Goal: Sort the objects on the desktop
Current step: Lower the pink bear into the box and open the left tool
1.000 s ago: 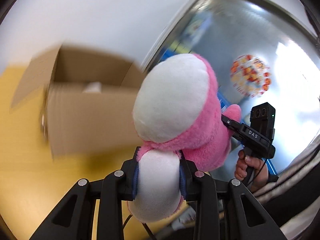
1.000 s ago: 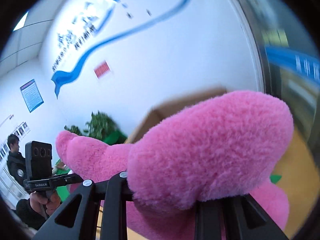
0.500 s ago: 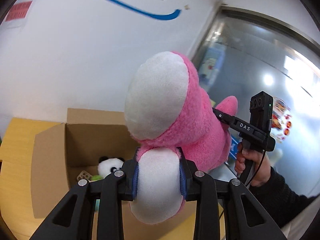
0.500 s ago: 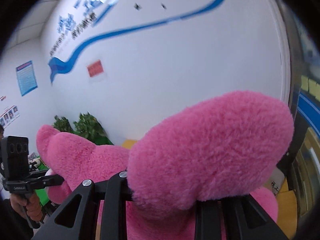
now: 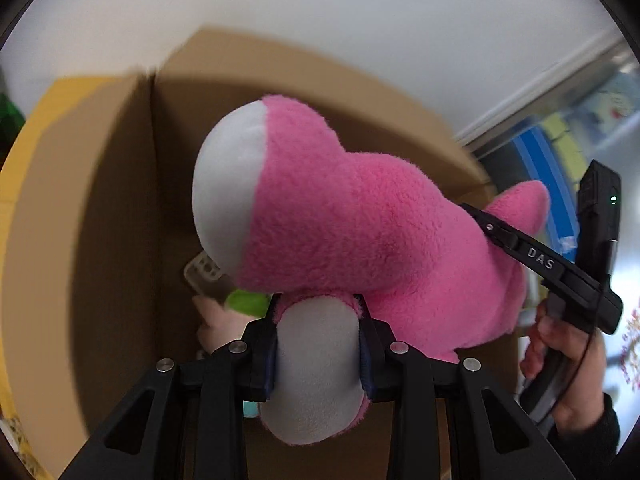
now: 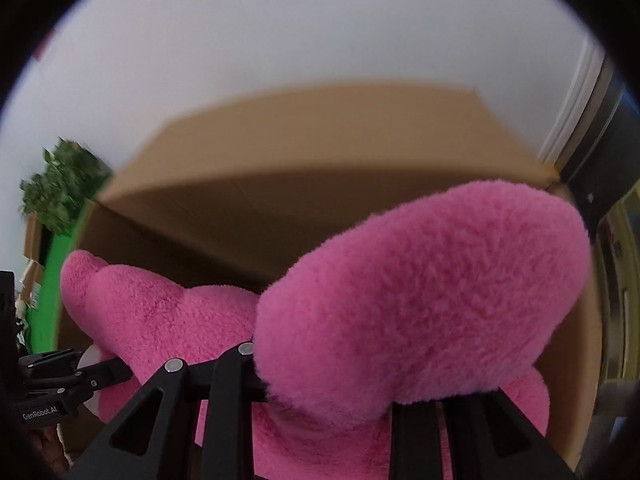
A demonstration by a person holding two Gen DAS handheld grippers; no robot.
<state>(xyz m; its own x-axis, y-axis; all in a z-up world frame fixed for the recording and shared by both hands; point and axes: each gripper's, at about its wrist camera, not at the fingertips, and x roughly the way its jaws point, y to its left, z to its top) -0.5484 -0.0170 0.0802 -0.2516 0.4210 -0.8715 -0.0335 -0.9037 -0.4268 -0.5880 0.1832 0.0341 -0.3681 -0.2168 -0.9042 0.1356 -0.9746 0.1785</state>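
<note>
A big pink plush toy with white paw pads hangs over the open cardboard box. My left gripper is shut on one white-soled limb of it. My right gripper is shut on another pink limb, which fills that view; its fingertips are hidden in the fur. The right gripper also shows in the left wrist view, clamped on the toy's right side. The box's far wall rises behind the toy.
Inside the box lie a green item, a clear phone case and a pale toy, partly hidden by the plush. A yellow table is under the box. A green plant stands at the left, a glass door at the right.
Both grippers have carried the plush toy forward and down, so it now hangs over the box opening. The box fills much more of both views.
</note>
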